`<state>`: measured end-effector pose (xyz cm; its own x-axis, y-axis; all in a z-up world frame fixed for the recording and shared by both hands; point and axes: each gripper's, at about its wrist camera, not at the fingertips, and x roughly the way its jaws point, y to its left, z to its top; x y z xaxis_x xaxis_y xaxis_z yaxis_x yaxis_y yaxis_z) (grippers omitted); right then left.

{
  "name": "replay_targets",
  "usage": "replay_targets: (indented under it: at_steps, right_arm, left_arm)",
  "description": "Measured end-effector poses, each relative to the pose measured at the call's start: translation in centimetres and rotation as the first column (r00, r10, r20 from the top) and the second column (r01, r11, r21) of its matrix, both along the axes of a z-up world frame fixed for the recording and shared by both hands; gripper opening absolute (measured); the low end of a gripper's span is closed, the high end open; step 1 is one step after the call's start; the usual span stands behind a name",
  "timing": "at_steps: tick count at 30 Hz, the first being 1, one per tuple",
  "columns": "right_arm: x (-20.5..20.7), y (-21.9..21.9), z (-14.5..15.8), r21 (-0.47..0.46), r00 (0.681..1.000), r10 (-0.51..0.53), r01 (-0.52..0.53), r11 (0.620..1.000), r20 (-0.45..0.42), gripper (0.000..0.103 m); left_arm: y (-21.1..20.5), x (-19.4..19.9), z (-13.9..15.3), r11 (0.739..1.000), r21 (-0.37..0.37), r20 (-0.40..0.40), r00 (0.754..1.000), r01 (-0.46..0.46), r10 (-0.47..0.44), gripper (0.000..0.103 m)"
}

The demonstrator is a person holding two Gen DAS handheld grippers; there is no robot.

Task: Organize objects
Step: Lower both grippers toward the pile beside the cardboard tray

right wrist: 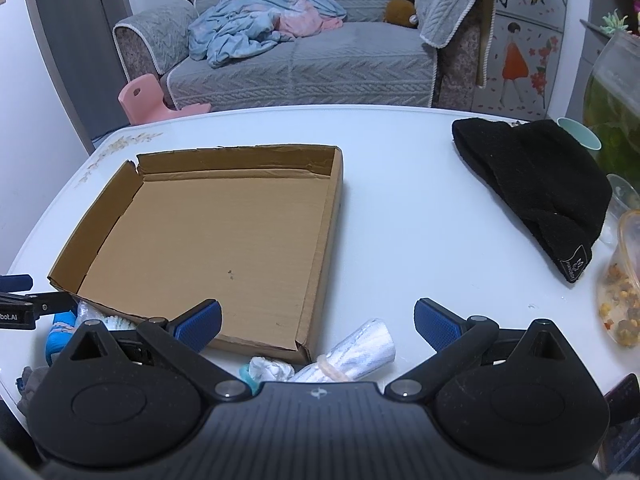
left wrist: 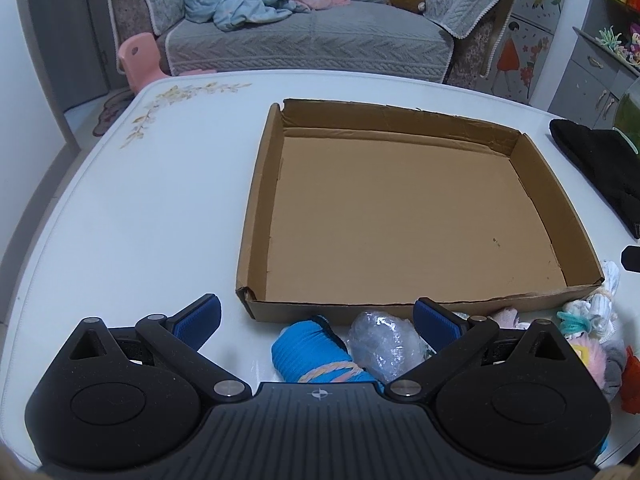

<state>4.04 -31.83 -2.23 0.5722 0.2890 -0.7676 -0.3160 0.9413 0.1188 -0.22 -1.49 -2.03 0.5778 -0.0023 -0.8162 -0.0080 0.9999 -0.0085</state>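
Both hand-held grippers (left wrist: 316,314) (right wrist: 318,316) spread, holding nothing; cardboard tray (left wrist: 256,216) ahead, black beanie (right wrist: 536,184) right.

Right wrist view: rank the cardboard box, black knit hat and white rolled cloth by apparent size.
1. cardboard box, clearly largest.
2. black knit hat.
3. white rolled cloth, smallest, though partly hidden behind the gripper body.

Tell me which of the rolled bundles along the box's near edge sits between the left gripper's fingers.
The blue rolled bundle tied with a pink-and-yellow band lies centred between the open left gripper. The white rolled bundle lies under the right gripper instead.
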Motion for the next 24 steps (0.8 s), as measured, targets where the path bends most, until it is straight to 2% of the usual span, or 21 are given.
replay_targets:
  at_steps: [9,17,22,24]
  right_arm:
    - [0.3,-1.6,-0.6,-0.021,0.999,-0.046,0.046,0.999,-0.010,0.102]
    - [1.1,-3.9,-3.1,-0.057,0.988,-0.137,0.133,0.990,-0.072,0.102]
    - [1.4,-3.1,-4.7,-0.101,0.989,-0.125,0.117,0.988,-0.082,0.102]
    - [1.4,-2.9,-5.0,-0.087,0.989,-0.119,0.112,0.990,-0.083,0.102]
  left_arm:
    - [1.1,-0.5,-1.9,0.999,0.037,-0.056,0.998,-0.022,0.024,0.102]
    - [1.8,-0.5,-3.2,0.999,0.022,-0.087,0.995,-0.039,0.041,0.102]
    - [1.9,-0.4,-3.5,0.998,0.027,-0.094,0.994,-0.052,0.054,0.102]
    - [1.8,-0.3,-4.0,0.998,0.035,-0.101,0.993,-0.056,0.060,0.102]
